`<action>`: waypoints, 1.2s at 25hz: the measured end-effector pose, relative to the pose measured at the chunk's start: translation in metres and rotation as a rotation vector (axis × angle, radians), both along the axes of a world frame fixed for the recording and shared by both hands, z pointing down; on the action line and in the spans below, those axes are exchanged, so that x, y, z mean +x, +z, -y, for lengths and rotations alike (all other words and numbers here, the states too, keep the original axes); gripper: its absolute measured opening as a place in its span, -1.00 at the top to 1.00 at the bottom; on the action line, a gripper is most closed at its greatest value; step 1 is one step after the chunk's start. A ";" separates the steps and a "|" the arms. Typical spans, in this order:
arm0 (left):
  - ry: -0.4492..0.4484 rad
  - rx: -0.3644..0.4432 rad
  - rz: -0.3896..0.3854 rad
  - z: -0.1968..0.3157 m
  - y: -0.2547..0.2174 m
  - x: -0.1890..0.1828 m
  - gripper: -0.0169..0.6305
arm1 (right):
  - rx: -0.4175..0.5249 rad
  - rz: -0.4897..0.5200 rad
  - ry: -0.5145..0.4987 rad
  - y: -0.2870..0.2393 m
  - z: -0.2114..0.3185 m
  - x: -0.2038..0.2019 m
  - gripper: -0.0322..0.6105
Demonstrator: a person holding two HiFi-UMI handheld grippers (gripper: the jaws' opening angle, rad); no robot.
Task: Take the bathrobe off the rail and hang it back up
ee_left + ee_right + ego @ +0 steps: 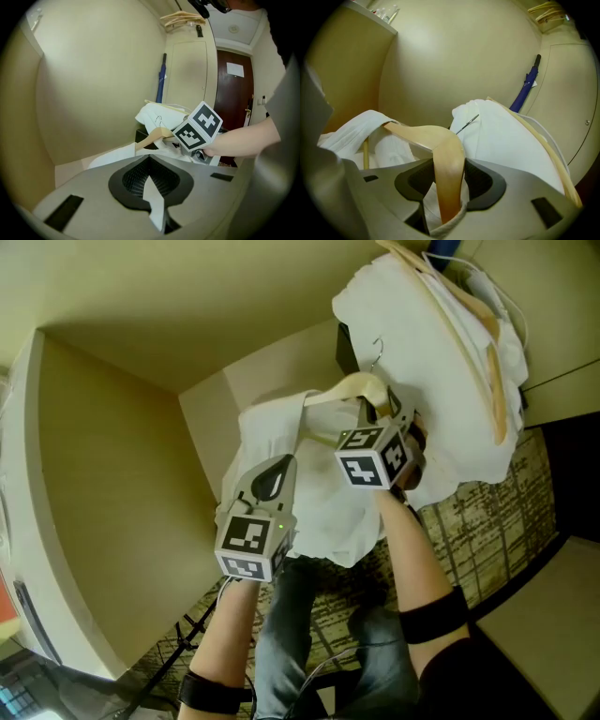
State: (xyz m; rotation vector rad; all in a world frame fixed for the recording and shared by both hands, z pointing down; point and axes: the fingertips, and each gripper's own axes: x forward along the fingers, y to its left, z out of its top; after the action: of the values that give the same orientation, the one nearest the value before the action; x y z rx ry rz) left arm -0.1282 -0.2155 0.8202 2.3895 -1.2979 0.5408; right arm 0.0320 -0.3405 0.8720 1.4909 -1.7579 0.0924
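Observation:
The white bathrobe (323, 493) hangs on a wooden hanger (349, 387) in front of me, off the rail. My right gripper (379, 414) is shut on one arm of that hanger (446, 159), with robe cloth caught below it in the right gripper (447, 185). The hanger's metal hook (467, 123) points away from me. My left gripper (270, 479) is shut on a fold of the bathrobe (154, 197), lower and to the left. In the left gripper view the left gripper (152, 187) pinches the cloth, and the right gripper's marker cube (199, 126) shows beyond it.
A second heap of white robes (441, 352) with wooden hangers (492, 381) lies at the upper right on a dark stand. Cream wardrobe walls enclose the left and back. A blue umbrella (527, 84) leans in the corner. Spare hangers (183, 18) hang high up. A brown door (234, 93) is behind.

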 end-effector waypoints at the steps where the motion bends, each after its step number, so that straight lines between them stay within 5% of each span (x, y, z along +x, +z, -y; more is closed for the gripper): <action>1: -0.005 -0.006 -0.006 0.001 0.002 -0.001 0.94 | -0.014 -0.009 0.008 0.004 0.001 0.002 0.26; 13: -0.033 -0.004 -0.031 -0.002 -0.023 -0.007 0.94 | -0.147 0.025 0.028 0.016 -0.005 0.009 -0.06; 23: -0.086 -0.004 -0.023 -0.022 -0.085 -0.016 0.94 | -0.135 0.078 -0.073 -0.062 -0.049 0.005 -0.05; 28: -0.113 0.038 -0.009 -0.044 -0.162 -0.015 0.94 | -0.071 0.149 -0.181 -0.151 -0.086 -0.011 0.26; 30: -0.139 0.056 -0.005 -0.053 -0.196 -0.015 0.94 | -0.003 0.170 -0.252 -0.199 -0.100 -0.020 0.61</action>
State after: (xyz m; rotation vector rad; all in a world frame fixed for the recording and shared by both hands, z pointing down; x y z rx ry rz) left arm -0.1435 -0.1621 0.6242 2.3215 -1.4815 0.4630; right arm 0.0123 -0.2409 0.6730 1.2785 -2.0675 0.0948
